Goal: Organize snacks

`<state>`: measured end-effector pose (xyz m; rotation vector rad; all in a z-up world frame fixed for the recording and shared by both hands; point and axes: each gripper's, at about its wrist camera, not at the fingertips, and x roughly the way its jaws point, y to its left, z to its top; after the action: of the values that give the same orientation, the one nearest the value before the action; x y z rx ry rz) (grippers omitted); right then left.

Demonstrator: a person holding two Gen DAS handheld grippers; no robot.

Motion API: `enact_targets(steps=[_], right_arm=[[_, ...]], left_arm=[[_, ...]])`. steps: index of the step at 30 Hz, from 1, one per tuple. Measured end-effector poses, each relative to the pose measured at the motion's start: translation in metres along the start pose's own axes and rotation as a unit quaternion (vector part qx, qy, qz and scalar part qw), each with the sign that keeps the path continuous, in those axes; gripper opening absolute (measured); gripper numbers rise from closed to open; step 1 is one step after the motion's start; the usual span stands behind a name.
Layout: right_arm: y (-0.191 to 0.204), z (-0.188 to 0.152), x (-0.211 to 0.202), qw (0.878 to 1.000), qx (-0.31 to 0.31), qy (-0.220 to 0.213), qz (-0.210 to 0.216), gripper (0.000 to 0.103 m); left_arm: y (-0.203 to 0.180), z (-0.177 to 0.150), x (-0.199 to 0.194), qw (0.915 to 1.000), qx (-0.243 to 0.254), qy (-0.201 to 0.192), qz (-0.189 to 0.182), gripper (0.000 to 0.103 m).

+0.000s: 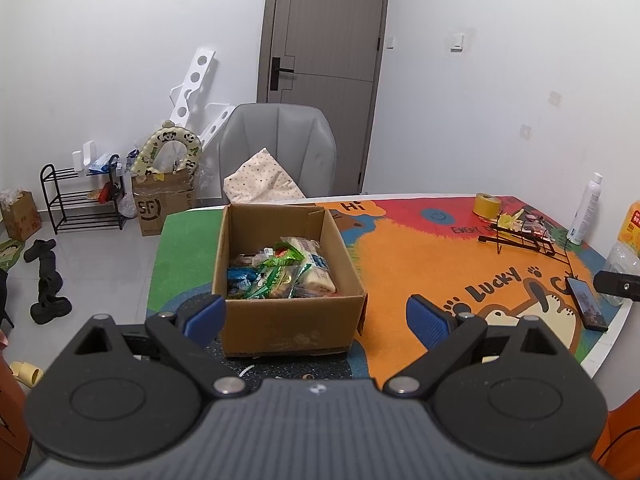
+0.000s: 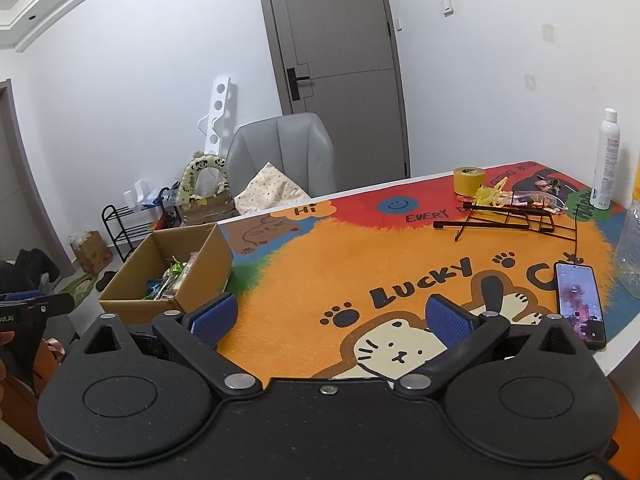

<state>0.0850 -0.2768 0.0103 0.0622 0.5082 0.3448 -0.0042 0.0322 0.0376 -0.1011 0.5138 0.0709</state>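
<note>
Both grippers, left [image 1: 316, 314] and right [image 2: 330, 320], hover with jaws released and empty; snacks [image 1: 280, 270] fill the box [image 1: 288, 328] on the counter [image 2: 320, 272]. Judged next: reach in and grasp a packet.

Home room (shoe rack [image 1: 82, 200], chair [image 1: 280, 148])

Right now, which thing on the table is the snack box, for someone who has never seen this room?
Start at the table's colourful cat-print mat and go to its green end, on the side of the grey chair. There stands an open brown cardboard box, flaps up, with green, blue and white snack packets piled inside. It is the only box on the table; the other table items lie at the far end.
</note>
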Motion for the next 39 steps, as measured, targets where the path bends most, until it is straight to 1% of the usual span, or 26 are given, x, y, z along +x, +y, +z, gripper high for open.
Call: enact_targets(steps=[13, 39], right_arm=[[0.009, -0.003, 0.003, 1.0, -0.011, 0.013, 0.019, 0.103], [0.011, -0.002, -0.001, 1.0, -0.012, 0.012, 0.022, 0.103]], left_arm=[[-0.005, -0.001, 0.0, 1.0, 0.006, 0.001, -0.008, 0.096], [-0.018, 0.001, 0.001, 0.9998, 0.013, 0.004, -0.017, 0.096]])
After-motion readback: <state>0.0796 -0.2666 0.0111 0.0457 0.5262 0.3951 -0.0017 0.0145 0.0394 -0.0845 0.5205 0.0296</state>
